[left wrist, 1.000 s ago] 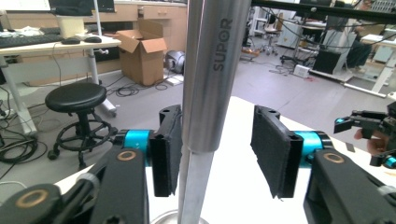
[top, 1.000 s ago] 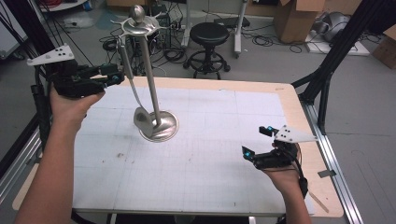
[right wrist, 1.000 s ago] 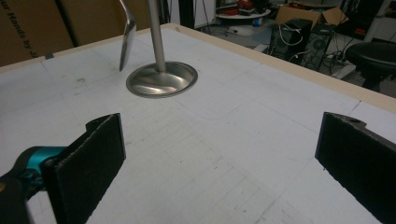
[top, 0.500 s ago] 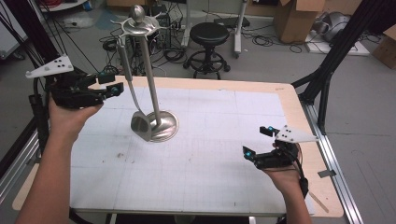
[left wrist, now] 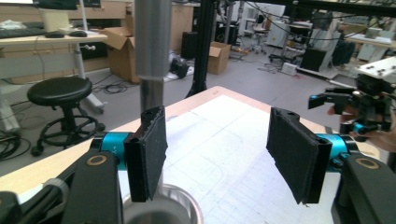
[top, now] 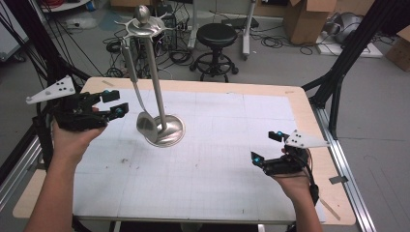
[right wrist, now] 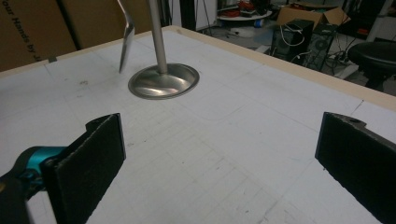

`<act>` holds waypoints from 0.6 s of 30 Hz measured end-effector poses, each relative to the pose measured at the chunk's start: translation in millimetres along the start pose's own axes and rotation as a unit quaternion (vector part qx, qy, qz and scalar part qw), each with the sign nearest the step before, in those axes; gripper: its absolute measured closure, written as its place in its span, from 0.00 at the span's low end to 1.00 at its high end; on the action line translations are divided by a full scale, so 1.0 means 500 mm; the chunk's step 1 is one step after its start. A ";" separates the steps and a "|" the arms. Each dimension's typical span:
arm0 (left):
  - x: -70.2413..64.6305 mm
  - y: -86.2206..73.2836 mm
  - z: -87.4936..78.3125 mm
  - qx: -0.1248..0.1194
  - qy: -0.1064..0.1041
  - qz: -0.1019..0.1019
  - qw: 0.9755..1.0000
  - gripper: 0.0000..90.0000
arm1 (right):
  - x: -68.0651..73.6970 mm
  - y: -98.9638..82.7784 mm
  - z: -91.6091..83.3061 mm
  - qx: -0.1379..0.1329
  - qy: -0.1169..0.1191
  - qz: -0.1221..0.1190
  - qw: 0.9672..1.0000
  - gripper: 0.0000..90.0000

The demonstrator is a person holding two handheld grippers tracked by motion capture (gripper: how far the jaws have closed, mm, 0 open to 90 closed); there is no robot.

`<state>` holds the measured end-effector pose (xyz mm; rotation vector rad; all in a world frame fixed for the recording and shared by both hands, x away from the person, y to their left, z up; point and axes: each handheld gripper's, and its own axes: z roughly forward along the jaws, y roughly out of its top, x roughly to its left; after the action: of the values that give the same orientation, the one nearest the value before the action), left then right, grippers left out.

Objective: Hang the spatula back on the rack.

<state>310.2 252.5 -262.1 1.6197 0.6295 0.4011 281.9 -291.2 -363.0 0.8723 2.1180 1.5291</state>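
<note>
We held the left gripper (top: 112,102) at nine o'clock of the metal stand (top: 155,87), whose ladle (top: 144,123) hung touching nothing; its jaws had just been opening, empty. Our right gripper (top: 267,147), at four o'clock, stayed spread wide.

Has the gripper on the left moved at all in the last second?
Yes. The left gripper has pulled back from the metal stand toward the table's left edge and sunk lower, its jaws opening, nothing between them.
</note>
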 end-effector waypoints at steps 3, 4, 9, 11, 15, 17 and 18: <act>-0.004 -0.012 -0.007 -0.004 0.012 0.006 1.000 0.41 | 0.000 0.000 0.000 0.000 0.000 0.001 1.000 0.00; -0.004 -0.016 -0.009 -0.008 0.012 0.004 1.000 0.40 | 0.000 0.000 0.001 0.001 0.000 0.002 1.000 0.00; -0.006 -0.042 -0.014 -0.009 0.006 -0.003 1.000 0.36 | 0.000 -0.001 0.001 0.001 -0.001 0.001 1.000 0.00; -0.009 -0.054 -0.014 -0.008 0.004 -0.004 1.000 0.34 | 0.000 0.000 -0.001 0.001 -0.002 0.002 1.000 0.00; -0.020 -0.080 -0.011 -0.001 -0.009 -0.001 1.000 0.29 | -0.001 -0.001 -0.002 0.002 -0.003 0.002 1.000 0.00; -0.025 -0.093 -0.009 0.003 -0.010 -0.001 1.000 0.26 | -0.001 -0.001 -0.001 0.001 -0.004 0.001 1.000 0.00; -0.027 -0.098 -0.007 0.006 -0.010 0.000 1.000 0.25 | -0.001 -0.001 -0.001 0.002 -0.004 0.001 1.000 0.00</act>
<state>289.2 250.3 -308.6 1.6333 0.6176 0.3808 281.7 -291.9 -363.2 0.8805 2.1158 1.5216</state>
